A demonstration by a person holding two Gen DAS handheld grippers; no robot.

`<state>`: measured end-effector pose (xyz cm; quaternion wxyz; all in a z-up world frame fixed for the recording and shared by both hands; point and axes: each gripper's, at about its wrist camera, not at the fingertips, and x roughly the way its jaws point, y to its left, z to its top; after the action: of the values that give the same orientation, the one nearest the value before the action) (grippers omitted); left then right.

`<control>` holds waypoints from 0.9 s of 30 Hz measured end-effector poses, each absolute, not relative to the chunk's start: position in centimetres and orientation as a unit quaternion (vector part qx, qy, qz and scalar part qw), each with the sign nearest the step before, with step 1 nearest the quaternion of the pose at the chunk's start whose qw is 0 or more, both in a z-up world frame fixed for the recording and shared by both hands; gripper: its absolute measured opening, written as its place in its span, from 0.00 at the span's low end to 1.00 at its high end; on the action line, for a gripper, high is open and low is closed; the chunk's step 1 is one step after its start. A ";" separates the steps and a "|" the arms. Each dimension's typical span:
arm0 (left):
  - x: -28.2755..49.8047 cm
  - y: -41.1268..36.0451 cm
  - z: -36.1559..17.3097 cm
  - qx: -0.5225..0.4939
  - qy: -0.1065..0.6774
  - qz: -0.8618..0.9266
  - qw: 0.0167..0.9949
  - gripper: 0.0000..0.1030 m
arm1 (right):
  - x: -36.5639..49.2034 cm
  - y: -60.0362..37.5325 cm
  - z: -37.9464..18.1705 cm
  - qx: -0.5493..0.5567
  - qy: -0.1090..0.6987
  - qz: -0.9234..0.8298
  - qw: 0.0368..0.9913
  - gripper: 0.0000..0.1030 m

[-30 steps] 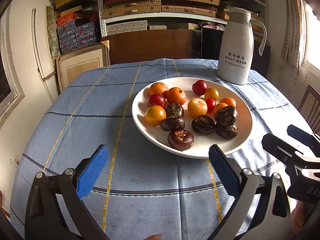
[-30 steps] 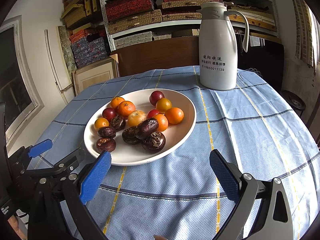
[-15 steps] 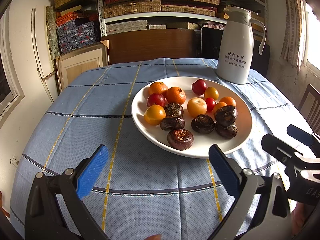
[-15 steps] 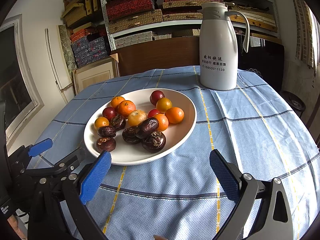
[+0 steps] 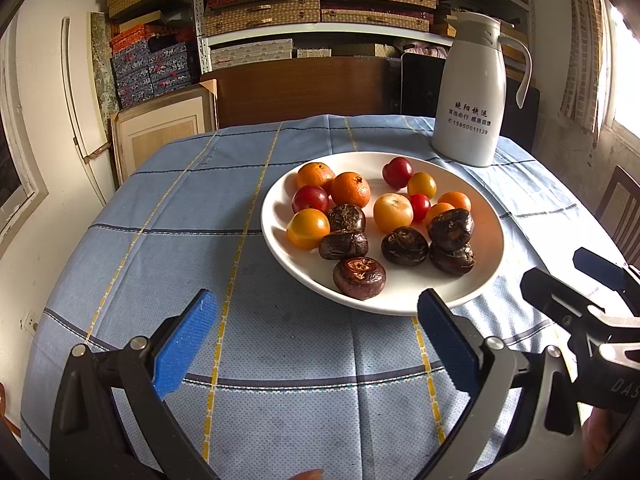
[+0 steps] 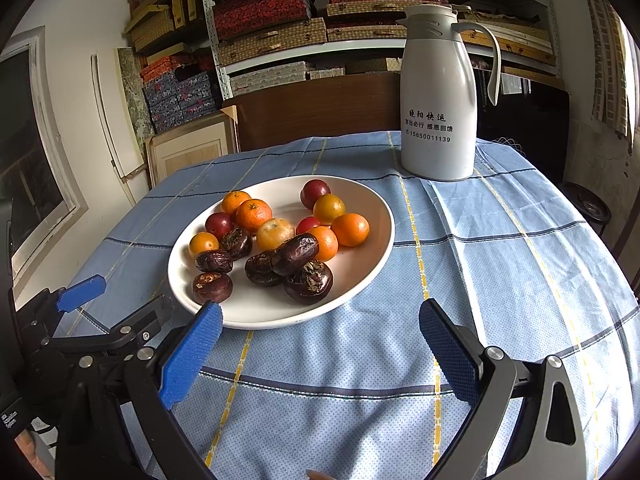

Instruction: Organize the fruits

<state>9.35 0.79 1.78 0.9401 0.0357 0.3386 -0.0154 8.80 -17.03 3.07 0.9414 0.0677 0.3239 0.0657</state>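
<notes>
Left wrist view: the left gripper (image 5: 316,336) hangs spread and empty above the blue checked tablecloth (image 5: 160,240), short of the white plate's (image 5: 276,216) near rim; the fruits (image 5: 384,220) lie mixed on the plate, dark ones nearest. Right wrist view: the right gripper (image 6: 320,340) is likewise spread and empty, a white jug (image 6: 438,120) stands near the table's far edge, shelves of boxes (image 6: 280,12) behind.
</notes>
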 end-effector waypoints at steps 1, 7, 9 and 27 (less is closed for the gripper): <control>9.4 0.8 1.8 0.036 0.338 -0.015 0.940 0.96 | 8.8 -17.0 3.1 0.067 0.324 0.066 0.941 0.97; 9.4 0.7 1.8 0.037 0.338 -0.016 0.940 0.96 | 8.8 -17.0 3.1 0.067 0.324 0.065 0.941 0.97; 9.4 0.8 1.8 0.037 0.339 -0.016 0.940 0.96 | 8.8 -17.0 3.1 0.067 0.324 0.065 0.941 0.97; 9.6 1.0 1.6 0.033 0.340 -0.014 0.940 0.96 | 8.8 -17.0 3.1 0.066 0.324 0.065 0.942 0.97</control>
<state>9.55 1.03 1.59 0.9399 0.0327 0.3397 -0.0143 8.80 -16.98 3.05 0.9415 0.0662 0.3238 0.0652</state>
